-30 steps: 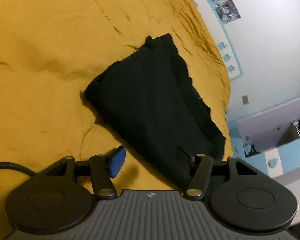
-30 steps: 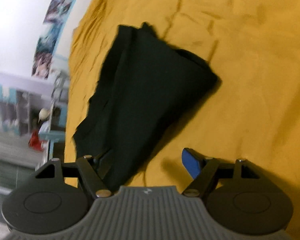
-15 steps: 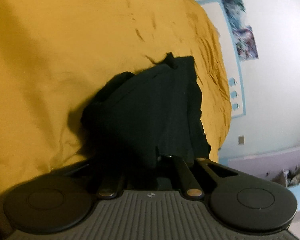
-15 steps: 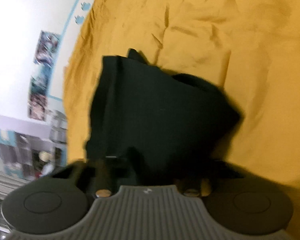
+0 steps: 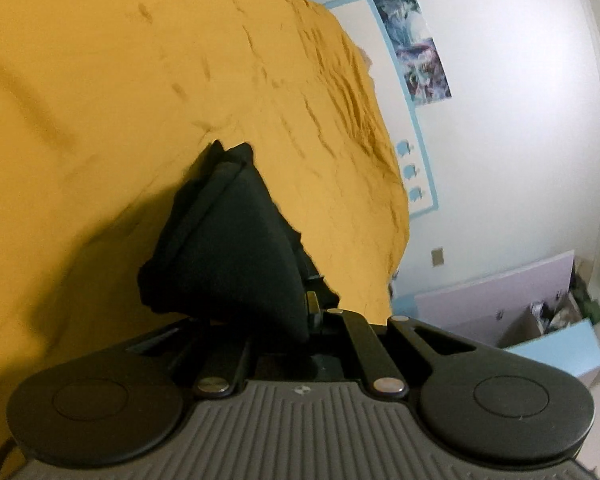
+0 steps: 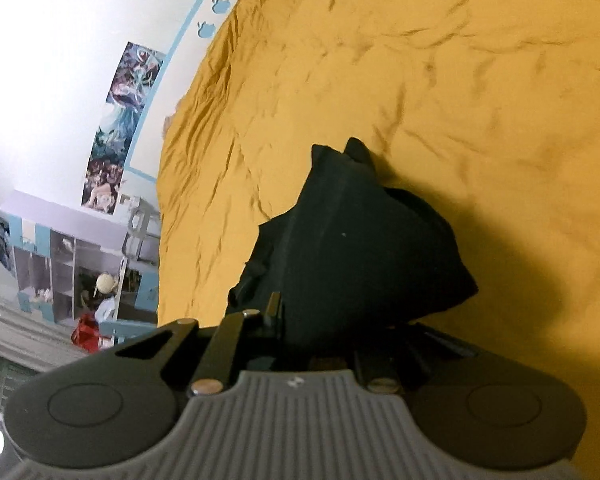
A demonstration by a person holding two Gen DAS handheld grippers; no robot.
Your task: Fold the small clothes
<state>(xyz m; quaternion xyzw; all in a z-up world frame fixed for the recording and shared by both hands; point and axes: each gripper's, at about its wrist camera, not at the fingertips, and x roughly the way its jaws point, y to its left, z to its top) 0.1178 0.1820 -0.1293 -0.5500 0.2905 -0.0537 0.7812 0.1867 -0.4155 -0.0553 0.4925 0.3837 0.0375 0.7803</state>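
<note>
A small black garment [image 5: 236, 248] lies on the mustard-yellow bedspread [image 5: 100, 100], its near edge raised. My left gripper [image 5: 284, 320] is shut on that near edge; the cloth drapes over its fingertips and hides them. In the right wrist view the same black garment [image 6: 360, 248] rises from the bedspread [image 6: 480, 100] into my right gripper [image 6: 320, 328], which is shut on the near edge too. The garment's far end, with a pointed corner [image 6: 352, 152], still rests on the bed.
The bed's edge runs along a white wall with posters [image 5: 416, 52] and a blue-trimmed panel. Lilac and light-blue shelves [image 6: 72, 248] with clutter stand beyond the bed's end. A lilac cabinet [image 5: 500, 292] shows in the left wrist view.
Both grippers were open just short of the flat garment. They have closed on its near edge and lifted it, so the cloth now bunches up toward the cameras.
</note>
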